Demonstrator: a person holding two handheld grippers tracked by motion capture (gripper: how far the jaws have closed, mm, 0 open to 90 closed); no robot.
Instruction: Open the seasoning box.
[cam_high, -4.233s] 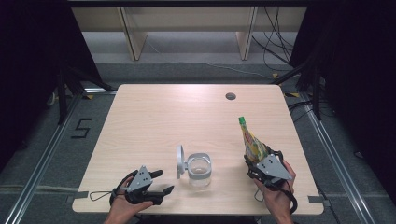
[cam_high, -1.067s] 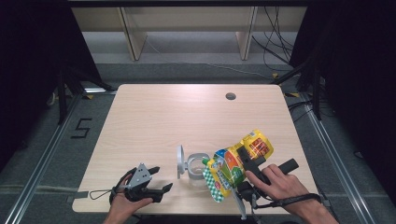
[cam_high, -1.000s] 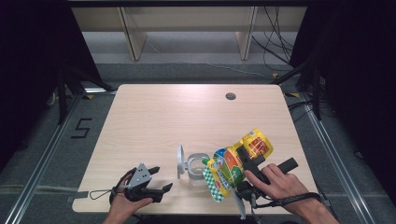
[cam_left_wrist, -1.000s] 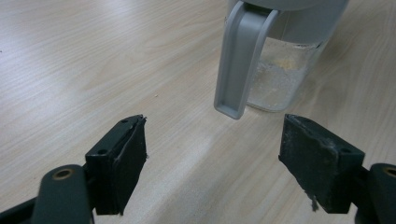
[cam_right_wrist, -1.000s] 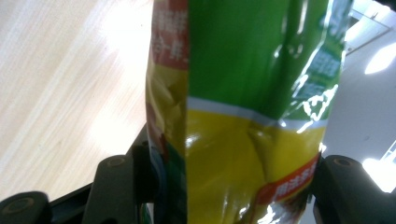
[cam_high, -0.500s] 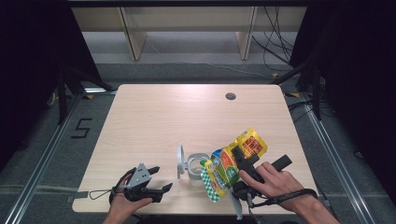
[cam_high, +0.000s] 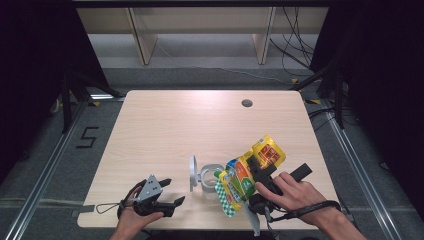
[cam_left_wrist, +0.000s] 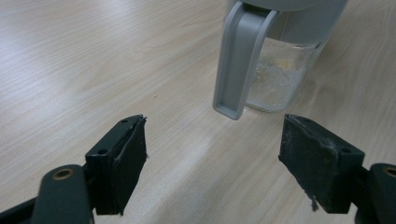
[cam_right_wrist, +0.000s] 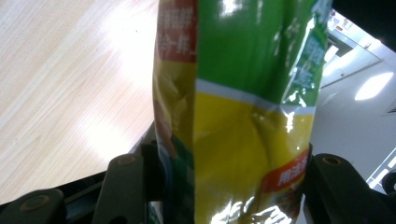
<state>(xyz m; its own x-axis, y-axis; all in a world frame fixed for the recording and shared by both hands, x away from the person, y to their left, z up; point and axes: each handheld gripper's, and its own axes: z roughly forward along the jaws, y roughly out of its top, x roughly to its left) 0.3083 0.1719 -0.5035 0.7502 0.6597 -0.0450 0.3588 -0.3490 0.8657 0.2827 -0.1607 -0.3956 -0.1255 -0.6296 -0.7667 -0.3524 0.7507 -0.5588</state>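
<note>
A yellow and green snack bag hangs tilted, its lower end over a clear jar near the table's front edge. My right gripper is shut on the bag; its jaws have just been closing a little on it. In the right gripper view the bag stands between both jaws of the right gripper. The jar's grey lid stands open at its left. My left gripper rests open at the front left, apart from the jar. In the left gripper view, the left gripper faces the jar and its grey flap; pale crumbs lie inside.
The light wooden table has a small round hole near its far edge. Pale shelving stands beyond the table, and dark floor with cables surrounds it.
The bag stood upright at the right four seconds ago; it now leans over the jar. Over the last second it and the right hand shifted slightly left. The left hand has kept still.
</note>
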